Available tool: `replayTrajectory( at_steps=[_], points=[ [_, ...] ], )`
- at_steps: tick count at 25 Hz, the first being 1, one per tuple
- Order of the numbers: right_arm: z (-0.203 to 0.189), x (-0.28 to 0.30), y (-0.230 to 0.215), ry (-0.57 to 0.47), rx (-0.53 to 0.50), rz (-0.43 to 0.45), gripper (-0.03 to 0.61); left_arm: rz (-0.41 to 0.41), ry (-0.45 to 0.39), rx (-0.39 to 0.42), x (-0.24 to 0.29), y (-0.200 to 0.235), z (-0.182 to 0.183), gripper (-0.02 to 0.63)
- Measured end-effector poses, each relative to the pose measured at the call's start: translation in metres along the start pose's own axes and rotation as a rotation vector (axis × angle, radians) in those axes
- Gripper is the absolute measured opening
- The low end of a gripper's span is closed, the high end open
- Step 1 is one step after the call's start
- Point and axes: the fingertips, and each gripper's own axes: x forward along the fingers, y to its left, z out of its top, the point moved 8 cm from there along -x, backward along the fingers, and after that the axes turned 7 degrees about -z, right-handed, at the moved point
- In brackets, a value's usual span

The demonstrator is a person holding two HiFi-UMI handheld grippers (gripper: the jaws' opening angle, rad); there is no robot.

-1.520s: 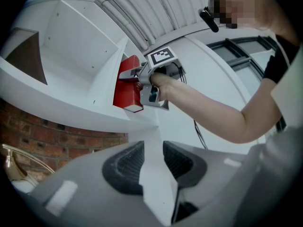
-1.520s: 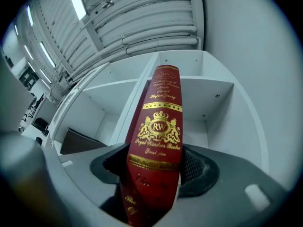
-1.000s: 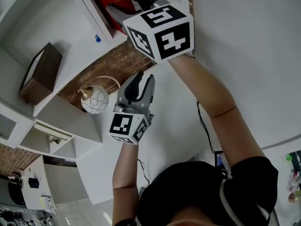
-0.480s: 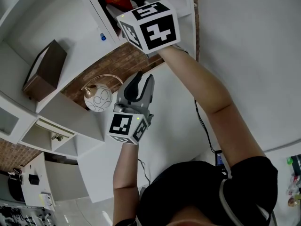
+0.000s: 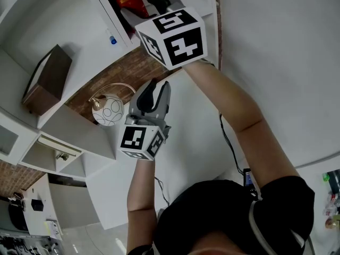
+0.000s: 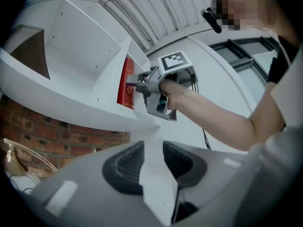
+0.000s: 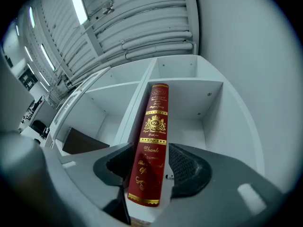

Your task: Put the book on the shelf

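Up at the white shelf unit (image 5: 79, 39), which fills the upper left of the head view with a brick wall (image 5: 125, 70) behind its lower bays, the work is in the top right compartment. Red book (image 7: 152, 141) with gold lettering is inside that compartment, upright, spine facing out, tight beside the left divider. Its lower end sits at the front lip of the shelf floor, and I cannot tell if it rests on the board or hangs just over it. Right gripper (image 5: 152, 0) is raised to the compartment with its jaws either side of the lower spine. They are narrow enough that the pads look pressed on the book, so I read it as holding. Left gripper (image 6: 152, 157) hangs lower, near the edge of the shelf below, jaws parted with nothing between them, only the white shelf edge seen through the gap. It has no part in the job right now. Brown box (image 5: 45, 81) in a left bay and a round white lamp (image 5: 107, 112) under the shelf are untouched.

Progress, as a judgement: carry and lift done, book in its slot, late stage. Left to do — seat the book fully back and down, let go, pull the right gripper out without tipping the book.
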Motion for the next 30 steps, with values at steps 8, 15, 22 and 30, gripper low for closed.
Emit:
replayTrajectory(
  at_steps=[8, 15, 22, 30],
  points=[
    [-0.014, -0.031, -0.005, -0.001, 0.004, -0.002, 0.221, -0.003, -0.007, -0.022, 0.001, -0.002, -0.005, 0.114],
    [-0.042, -0.062, 0.001, 0.039, 0.013, 0.015, 0.221, 0.007, -0.014, -0.049, -0.005, -0.005, -0.016, 0.114],
    [-0.071, -0.101, 0.008, 0.089, 0.054, 0.018, 0.209, 0.007, -0.022, -0.080, -0.019, -0.013, -0.025, 0.112],
    [-0.108, -0.144, 0.025, 0.178, 0.093, 0.011, 0.199, 0.001, -0.025, -0.118, -0.043, -0.026, -0.036, 0.107]
  ],
)
